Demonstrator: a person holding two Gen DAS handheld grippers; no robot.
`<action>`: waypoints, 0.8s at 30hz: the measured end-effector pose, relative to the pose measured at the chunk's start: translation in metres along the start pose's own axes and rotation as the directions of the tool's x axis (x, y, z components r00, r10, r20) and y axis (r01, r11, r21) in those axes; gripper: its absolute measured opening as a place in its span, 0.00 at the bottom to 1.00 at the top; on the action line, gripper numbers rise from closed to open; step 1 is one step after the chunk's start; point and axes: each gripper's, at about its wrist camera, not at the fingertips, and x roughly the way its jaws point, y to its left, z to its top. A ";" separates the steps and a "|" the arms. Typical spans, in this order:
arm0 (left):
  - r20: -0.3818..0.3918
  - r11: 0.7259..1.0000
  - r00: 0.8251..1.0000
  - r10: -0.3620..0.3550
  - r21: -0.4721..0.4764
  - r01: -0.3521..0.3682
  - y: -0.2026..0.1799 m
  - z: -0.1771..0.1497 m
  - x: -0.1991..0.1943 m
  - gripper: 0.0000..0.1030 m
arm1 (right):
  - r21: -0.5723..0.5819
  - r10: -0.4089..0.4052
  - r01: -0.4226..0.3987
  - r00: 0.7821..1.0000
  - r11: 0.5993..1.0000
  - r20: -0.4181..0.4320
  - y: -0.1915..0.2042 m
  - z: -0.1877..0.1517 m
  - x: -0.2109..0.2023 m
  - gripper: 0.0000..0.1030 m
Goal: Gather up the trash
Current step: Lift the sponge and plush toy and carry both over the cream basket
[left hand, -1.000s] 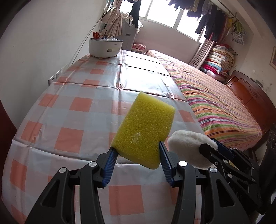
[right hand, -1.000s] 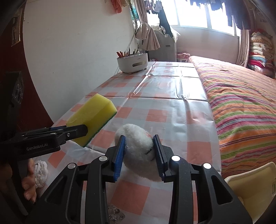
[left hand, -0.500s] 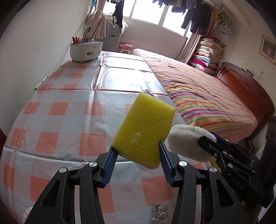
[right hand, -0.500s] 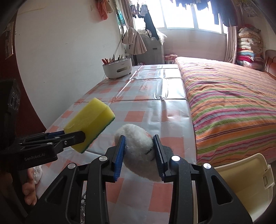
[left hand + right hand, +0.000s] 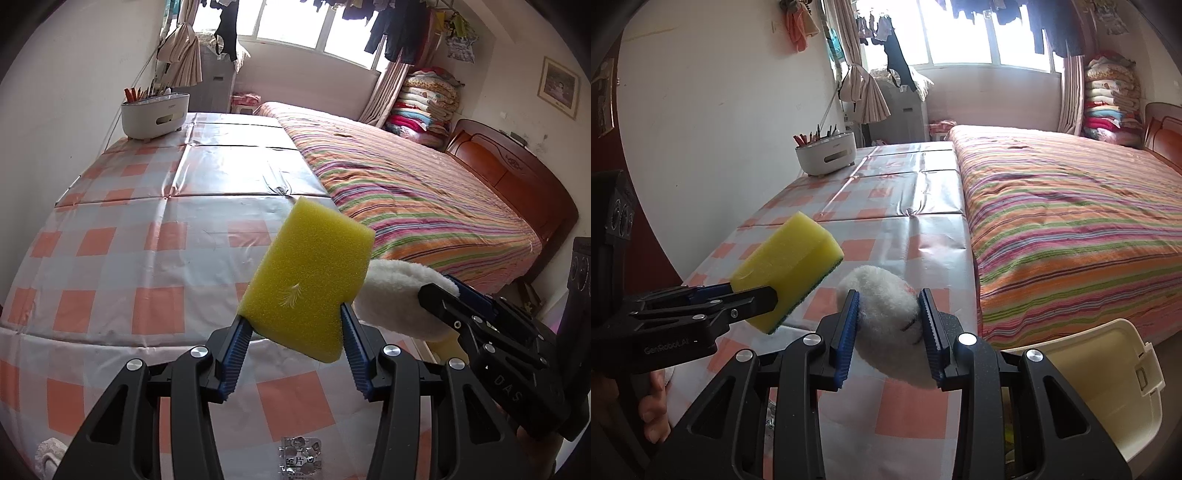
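Left gripper point(image 5: 291, 332) clamped on yellow sponge point(image 5: 310, 280), long axis pointing up and away from the jaws. Right gripper point(image 5: 888, 325) clamped on white fluffy pad point(image 5: 886, 306). Both held clear above the table's point(image 5: 110, 258) near edge. Cream bin point(image 5: 1100, 373) sits open below the table's near right corner, beside the bed point(image 5: 1071, 214). Right gripper is nearer; likely drops first, with the left crossing rightward.

Left gripper point(image 5: 293, 334) pitched downward, pads clamped on yellow sponge point(image 5: 310, 280). Right gripper point(image 5: 888, 328) just beside it, likewise angled down, pads pinching white fluffy pad point(image 5: 886, 314). Both held above table level.
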 end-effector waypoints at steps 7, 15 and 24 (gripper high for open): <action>-0.006 0.999 1.000 -0.020 0.028 0.020 -0.016 -0.002 0.002 0.45 | 0.016 -0.018 0.018 1.000 1.000 0.007 -0.015 -0.004 -0.009 0.31; -0.012 0.998 0.999 -0.039 0.050 0.039 -0.032 -0.003 0.006 0.45 | 0.035 -0.041 0.040 0.999 0.999 0.022 -0.028 -0.008 -0.021 0.31; -0.021 0.994 0.997 -0.068 0.079 0.069 -0.056 -0.006 0.012 0.45 | 0.067 -0.081 0.078 0.996 0.995 0.031 -0.052 -0.016 -0.037 0.31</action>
